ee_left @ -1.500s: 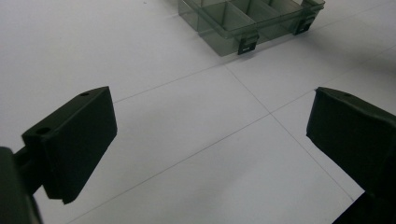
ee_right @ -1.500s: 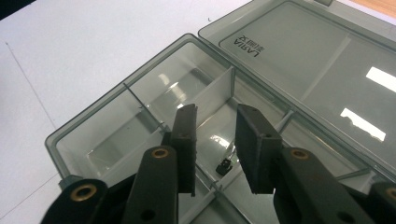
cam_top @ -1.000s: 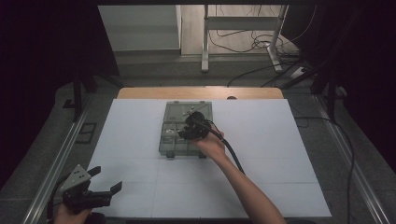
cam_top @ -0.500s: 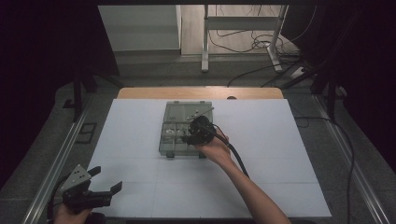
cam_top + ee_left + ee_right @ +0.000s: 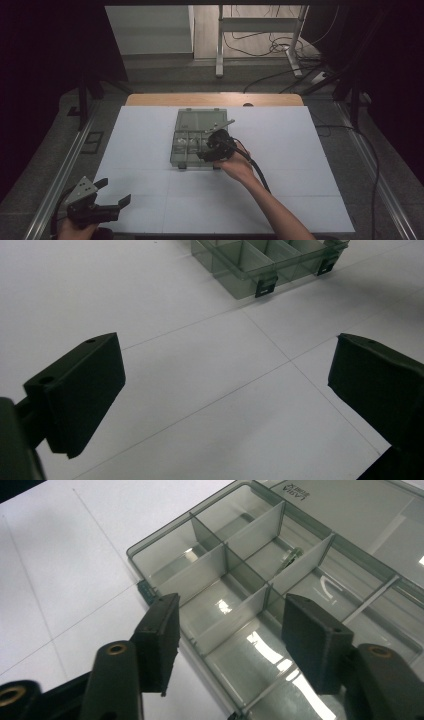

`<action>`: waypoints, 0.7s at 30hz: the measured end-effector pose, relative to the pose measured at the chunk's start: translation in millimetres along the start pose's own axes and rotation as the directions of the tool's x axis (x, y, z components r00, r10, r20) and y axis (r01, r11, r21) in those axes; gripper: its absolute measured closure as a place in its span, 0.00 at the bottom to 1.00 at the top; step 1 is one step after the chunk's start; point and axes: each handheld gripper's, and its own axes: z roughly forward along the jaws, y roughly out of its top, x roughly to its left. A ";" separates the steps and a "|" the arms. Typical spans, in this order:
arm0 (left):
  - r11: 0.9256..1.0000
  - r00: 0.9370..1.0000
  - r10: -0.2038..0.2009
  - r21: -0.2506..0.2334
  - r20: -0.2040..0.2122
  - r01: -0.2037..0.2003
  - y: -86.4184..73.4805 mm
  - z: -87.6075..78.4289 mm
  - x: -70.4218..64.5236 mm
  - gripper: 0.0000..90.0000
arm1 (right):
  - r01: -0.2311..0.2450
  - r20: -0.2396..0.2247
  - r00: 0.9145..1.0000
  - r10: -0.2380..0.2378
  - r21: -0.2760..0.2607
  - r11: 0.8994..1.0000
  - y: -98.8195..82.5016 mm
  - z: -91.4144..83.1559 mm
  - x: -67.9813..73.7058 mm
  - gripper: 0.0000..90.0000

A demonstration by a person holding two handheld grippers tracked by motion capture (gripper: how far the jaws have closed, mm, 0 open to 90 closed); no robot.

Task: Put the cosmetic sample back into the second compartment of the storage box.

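the white table top (image 5: pixel 300 165) spreads across the high view under everything i work on, ruled with thin grid lines, with a strip of bare wood (image 5: pixel 210 99) along its far edge.

near the middle of it lies the clear grey compartment box (image 5: pixel 192 145), its lid (image 5: pixel 200 120) folded open flat toward the far side. in my right gripper view the box (image 5: pixel 260 605) shows its thin dividers splitting it into small cells, with a small metal part (image 5: pixel 289 556) lying in one of the far cells; what it is exactly i cannot tell. two dark latches sit on the box's near wall, seen in my left gripper view (image 5: pixel 265 287).

my right gripper (image 5: pixel 212 150) is over the box's near right corner. its jaws have just been opening and now stand apart, one outside the box's wall and one over the cells, with nothing pressed between the pads (image 5: pixel 160 635).

my left gripper (image 5: pixel 112 202) rests low at the near left corner of the table, well apart from the box. its jaws stand wide apart over bare table, holding nothing (image 5: pixel 220 400).
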 end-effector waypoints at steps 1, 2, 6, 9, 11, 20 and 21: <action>1.000 1.000 0.000 0.000 0.000 0.000 0.0 0.0 0.0 0.02 | 0.000 -0.001 1.000 0.000 0.001 1.000 -0.6 -1.1 0.3 0.43; 1.000 1.000 0.000 0.000 0.000 0.000 0.0 0.0 0.0 0.02 | -0.001 -0.002 1.000 0.001 0.001 1.000 -1.4 -2.5 0.6 0.41; 1.000 1.000 -0.002 -0.002 0.002 0.002 -0.1 -0.1 0.0 0.02 | -0.013 -0.013 1.000 0.013 0.002 1.000 -5.1 -8.3 0.5 0.36; 1.000 1.000 0.000 -0.002 0.001 0.000 0.0 -0.1 -0.1 0.02 | -0.018 -0.016 1.000 0.018 0.004 1.000 -7.8 -12.1 -0.3 0.34; 1.000 1.000 0.000 -0.003 0.001 0.000 0.0 -0.2 -0.1 0.02 | -0.016 -0.018 1.000 0.016 0.007 1.000 -9.8 -14.3 -1.1 0.33; 1.000 1.000 -0.001 -0.004 0.004 0.001 -0.1 -0.2 0.0 0.02 | -0.041 -0.050 0.998 0.041 0.003 0.999 -16.6 -23.6 -3.7 0.29; 1.000 1.000 -0.001 -0.004 0.004 0.001 -0.1 -0.2 0.0 0.02 | -0.043 -0.050 0.998 0.043 -0.001 0.999 -17.2 -24.7 -3.5 0.29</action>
